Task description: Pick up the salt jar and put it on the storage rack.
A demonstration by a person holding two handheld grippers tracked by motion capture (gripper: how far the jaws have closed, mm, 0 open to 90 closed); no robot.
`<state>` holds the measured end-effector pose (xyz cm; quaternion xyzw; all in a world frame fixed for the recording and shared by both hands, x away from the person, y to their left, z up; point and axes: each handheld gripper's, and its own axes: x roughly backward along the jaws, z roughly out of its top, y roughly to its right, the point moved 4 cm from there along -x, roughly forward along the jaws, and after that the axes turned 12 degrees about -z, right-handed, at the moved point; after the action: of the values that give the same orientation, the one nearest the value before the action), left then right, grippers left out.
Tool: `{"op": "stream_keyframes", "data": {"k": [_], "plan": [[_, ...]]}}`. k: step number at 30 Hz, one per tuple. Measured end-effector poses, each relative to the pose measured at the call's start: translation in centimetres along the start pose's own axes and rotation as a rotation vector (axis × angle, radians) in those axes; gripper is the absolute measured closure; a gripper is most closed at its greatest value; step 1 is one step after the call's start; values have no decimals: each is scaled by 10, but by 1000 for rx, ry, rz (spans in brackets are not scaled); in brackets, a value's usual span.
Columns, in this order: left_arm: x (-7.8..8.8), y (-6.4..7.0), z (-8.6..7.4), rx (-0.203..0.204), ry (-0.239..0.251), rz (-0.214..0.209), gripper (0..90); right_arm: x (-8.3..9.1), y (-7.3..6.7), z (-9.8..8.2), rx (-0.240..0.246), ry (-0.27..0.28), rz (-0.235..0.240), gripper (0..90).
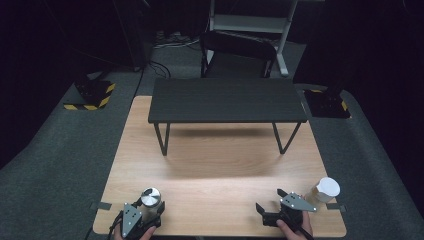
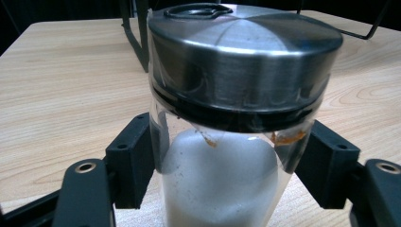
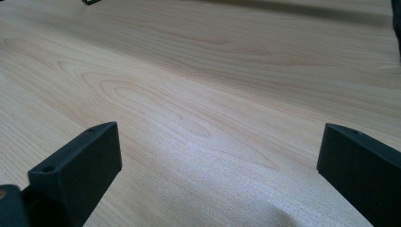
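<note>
Glass jar (image 2: 222, 189) sits clamped in left tongs (image 1: 145, 212) near the worktop's (image 1: 220, 170) front-left corner; smooth sides may slip; right tongs (image 1: 271, 200) gape empty.

– Any words or numbers you can read anywhere?
– None. The jar (image 2: 222, 189) has a plain metal lid (image 2: 246, 61); the faint raised marks round its rim may be letters, too blurred to tell.
– Any signs?
– Only yellow-black hazard stripes (image 1: 90, 106) on the floor.

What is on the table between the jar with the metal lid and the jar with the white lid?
Besides the open right gripper, only bare table lies between the metal-lid jar and white-lid jar, per the high view.
</note>
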<state>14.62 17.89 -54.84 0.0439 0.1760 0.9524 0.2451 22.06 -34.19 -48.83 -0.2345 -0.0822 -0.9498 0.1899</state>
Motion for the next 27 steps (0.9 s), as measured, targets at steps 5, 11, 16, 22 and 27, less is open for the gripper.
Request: {"op": "stream_keyframes", "data": {"k": [5,11,16,22,27], "plan": [[-1,1,2,-5,-11,2,306,0,1,0,-4,2,2,5],[-6,4,3,-13,-24,0,308,0,1,0,-4,-3,3,5],[-11,6,6,-10,-19,-8,308,0,1,0,-4,-1,6,5],[-21,13,13,-18,-6,-25,309,-1,1,0,-3,-2,9,5],[-40,17,13,-11,6,-28,309,-1,1,0,-1,0,8,5]]}}
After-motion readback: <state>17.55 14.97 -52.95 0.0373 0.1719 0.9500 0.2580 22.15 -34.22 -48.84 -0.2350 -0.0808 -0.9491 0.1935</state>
